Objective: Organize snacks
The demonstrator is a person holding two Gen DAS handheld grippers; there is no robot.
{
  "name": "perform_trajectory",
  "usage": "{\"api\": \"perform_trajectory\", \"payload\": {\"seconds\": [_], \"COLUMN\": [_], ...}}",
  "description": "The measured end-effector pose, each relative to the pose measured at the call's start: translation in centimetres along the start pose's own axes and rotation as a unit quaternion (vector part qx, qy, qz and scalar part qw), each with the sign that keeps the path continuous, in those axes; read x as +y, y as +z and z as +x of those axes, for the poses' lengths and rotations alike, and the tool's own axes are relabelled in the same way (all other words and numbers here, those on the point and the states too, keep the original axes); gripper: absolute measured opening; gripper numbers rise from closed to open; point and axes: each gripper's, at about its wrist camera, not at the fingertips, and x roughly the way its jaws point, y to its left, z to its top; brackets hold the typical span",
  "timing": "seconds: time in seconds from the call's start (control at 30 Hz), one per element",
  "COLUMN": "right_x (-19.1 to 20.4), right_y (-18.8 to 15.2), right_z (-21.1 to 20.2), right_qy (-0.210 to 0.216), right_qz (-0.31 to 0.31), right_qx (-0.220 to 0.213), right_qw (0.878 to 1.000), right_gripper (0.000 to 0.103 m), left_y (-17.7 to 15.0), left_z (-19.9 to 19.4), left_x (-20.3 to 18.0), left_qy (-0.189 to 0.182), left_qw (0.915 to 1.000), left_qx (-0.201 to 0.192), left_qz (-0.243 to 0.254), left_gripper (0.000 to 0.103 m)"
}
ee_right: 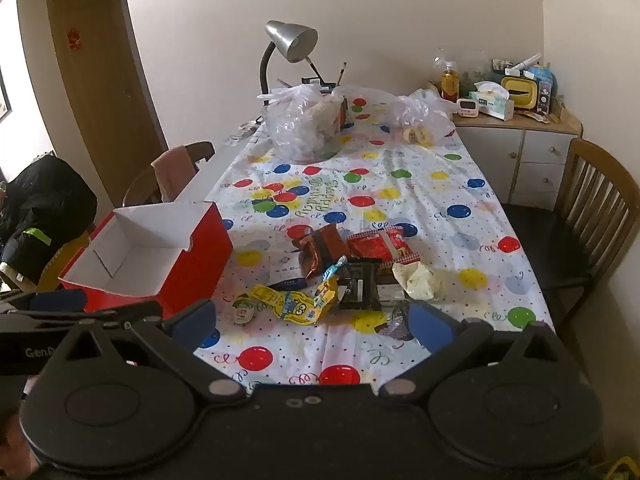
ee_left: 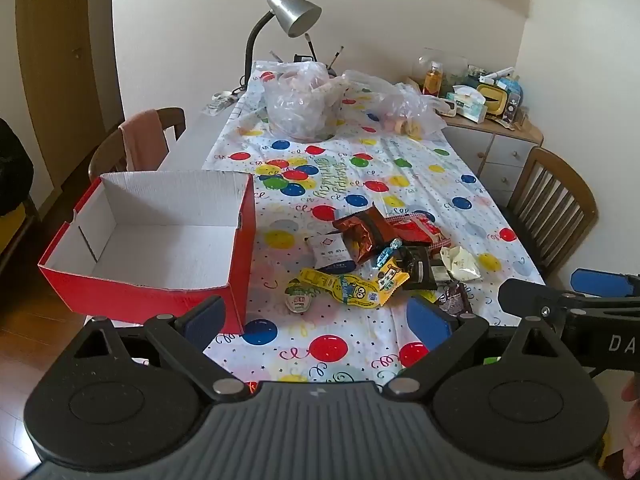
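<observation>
Left tool: fingers wide apart, nothing between them; hovers above the near edge of the surface, box to its left, snacks ahead-right.
Right tool: fingers wide apart too, holding nothing; over the near edge, snack pile straight ahead. Its blue pads also show at far right of the left view.
Surface: long, covered w/ white cloth printed w/ coloured balloons.
Box: red outside, white inside, open top, no lid; sits on the left near corner of the surface, nothing visible inside.
Snacks: loose heap just right of the box, all on the cloth, none in the box.
Yellow packet: cartoon print, front of the heap, lying flat.
Jelly cup: small, round, touching the yellow packet's left end.
Brown bag: crinkled, back of the heap, beside a red packet.
Black packet: mid heap, flat.
Cream wrapper: right side of the heap, crumpled.
Plastic bags: two clear ones, far end of the surface, well apart from the heap.
Lamp: silver shade, far end behind the bags.
Chairs: wooden, one on each side.
</observation>
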Motion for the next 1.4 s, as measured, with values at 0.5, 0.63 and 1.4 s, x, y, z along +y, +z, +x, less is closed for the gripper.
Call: {"api": "perform_trajectory", "payload": {"seconds": [0.5,0.63,1.4], "right_x": [0.3,0.4,0.9], "right_y": [-0.4,-0.3,-0.5], "right_z": [-0.2,-0.5,-0.7], "right_qy": [-0.003,-0.003,-0.001], "right_qz": [-0.005,-0.003,-0.003], "right_qx": [-0.009,-0.011,-0.02], "right_qw": [1.0,1.0,1.0], "right_gripper": [0.103,0.103,0.103], "left_y": [0.0,0.2,0.7], "left_z": [-0.7,-1.0,-1.6], "left_x": [0.1,0.0,1.0], "left_qy": [0.0,0.001,-0.001], "left_qw": [1.0,0.9999,0.9998], "left_qx": [-0.009,-0.011,-0.02], "left_qz": [0.002,0.002,0.003], "left_gripper": [0.098,0.098,0.098]}}
